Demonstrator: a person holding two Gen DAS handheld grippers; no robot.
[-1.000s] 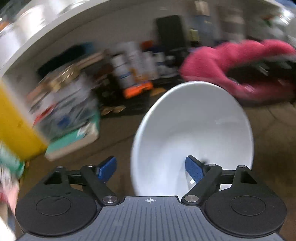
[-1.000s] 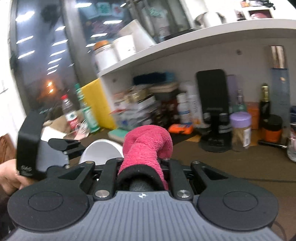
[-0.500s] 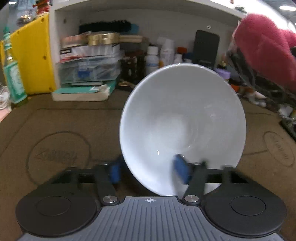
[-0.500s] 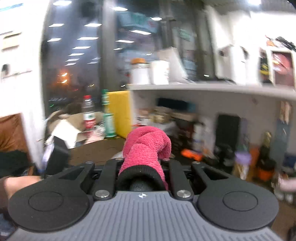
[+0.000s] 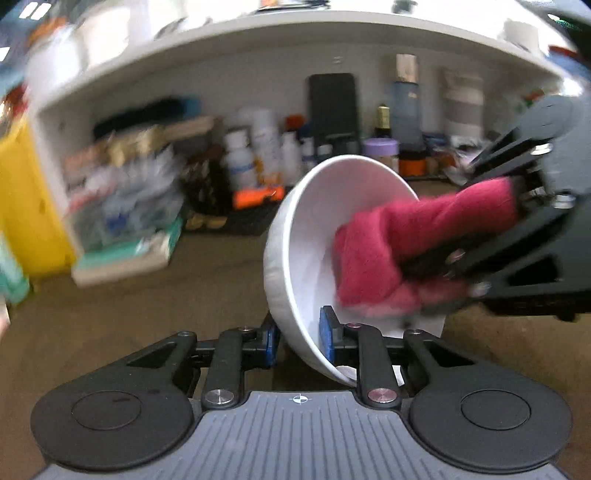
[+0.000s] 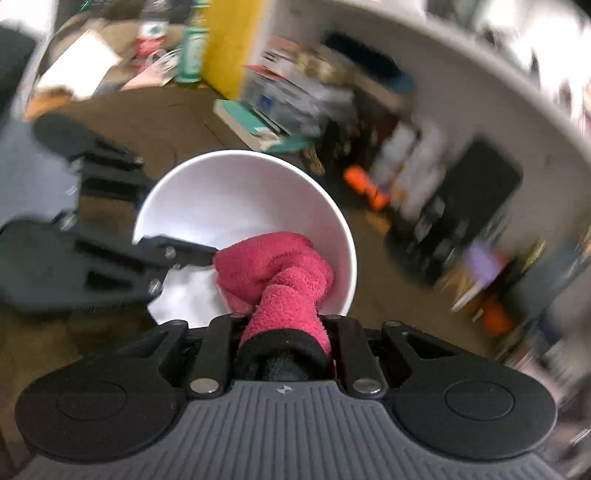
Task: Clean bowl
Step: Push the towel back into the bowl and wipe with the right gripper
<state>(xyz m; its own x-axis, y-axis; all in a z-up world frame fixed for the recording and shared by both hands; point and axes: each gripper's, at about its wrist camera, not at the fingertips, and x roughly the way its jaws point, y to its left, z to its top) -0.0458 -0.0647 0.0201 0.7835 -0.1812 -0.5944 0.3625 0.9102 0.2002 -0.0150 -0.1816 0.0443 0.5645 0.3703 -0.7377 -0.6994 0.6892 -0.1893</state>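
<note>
My left gripper (image 5: 300,338) is shut on the rim of a white bowl (image 5: 295,266), one blue pad inside and one outside, holding it tilted above the brown table. My right gripper (image 6: 282,325) is shut on a red cloth (image 6: 273,269), and the cloth's bunched end presses against the inside of the bowl (image 6: 236,195). In the left wrist view the cloth (image 5: 391,254) and the right gripper come in from the right. In the right wrist view the left gripper (image 6: 177,254) reaches in from the left.
A brown table (image 5: 147,295) lies below. Along the back wall stand bottles (image 5: 258,147), jars, a black phone stand (image 5: 332,107), an orange object (image 5: 258,194) and stacked boxes (image 5: 122,206). A yellow panel (image 5: 22,206) is at the left. A white shelf (image 5: 258,33) runs overhead.
The right gripper swung down and left and put the red cloth into the bowl. The left gripper closed on the rim and turned the bowl's opening toward the right.
</note>
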